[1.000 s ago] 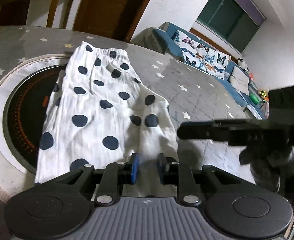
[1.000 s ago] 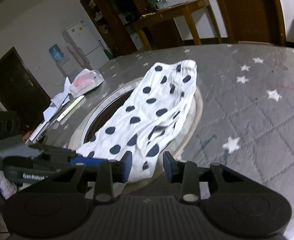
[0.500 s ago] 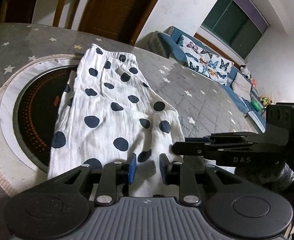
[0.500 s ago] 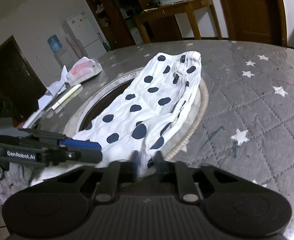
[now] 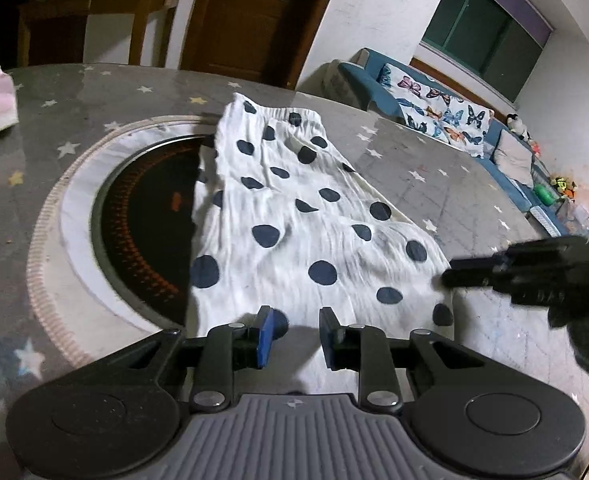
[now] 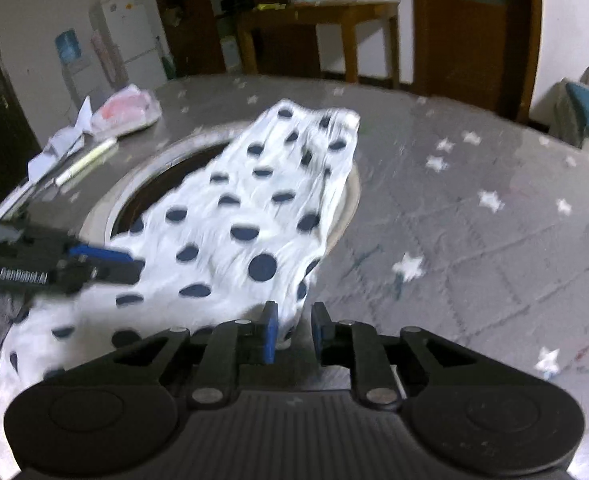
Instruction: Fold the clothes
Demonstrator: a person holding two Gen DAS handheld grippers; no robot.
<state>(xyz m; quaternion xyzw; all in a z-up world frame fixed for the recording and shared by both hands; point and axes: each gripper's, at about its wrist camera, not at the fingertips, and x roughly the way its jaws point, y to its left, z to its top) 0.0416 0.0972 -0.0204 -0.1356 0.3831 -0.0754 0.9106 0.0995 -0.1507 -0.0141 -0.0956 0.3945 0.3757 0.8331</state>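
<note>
White trousers with dark blue dots (image 5: 302, 232) lie along the grey star-patterned table, waistband at the far end, partly over the round black cooktop (image 5: 142, 220). My left gripper (image 5: 292, 334) stands with jaws a little apart over the near hem, the cloth between the fingers. My right gripper (image 6: 294, 330) stands the same way over the hem's right corner (image 6: 290, 312). The trousers also show in the right wrist view (image 6: 254, 208). Each gripper shows in the other's view: the right one in the left wrist view (image 5: 534, 276), the left one in the right wrist view (image 6: 54, 268).
A pink-and-white bag (image 6: 126, 114), papers and a pen (image 6: 86, 160) lie at the table's far left. A wooden side table (image 6: 318, 36), a door and a fridge stand behind. A blue sofa (image 5: 454, 128) stands to the right.
Both grippers drew back toward the near hem and rose slightly. The right gripper's jaws closed in half a second ago and now stand apart again. The cloth has spread flatter.
</note>
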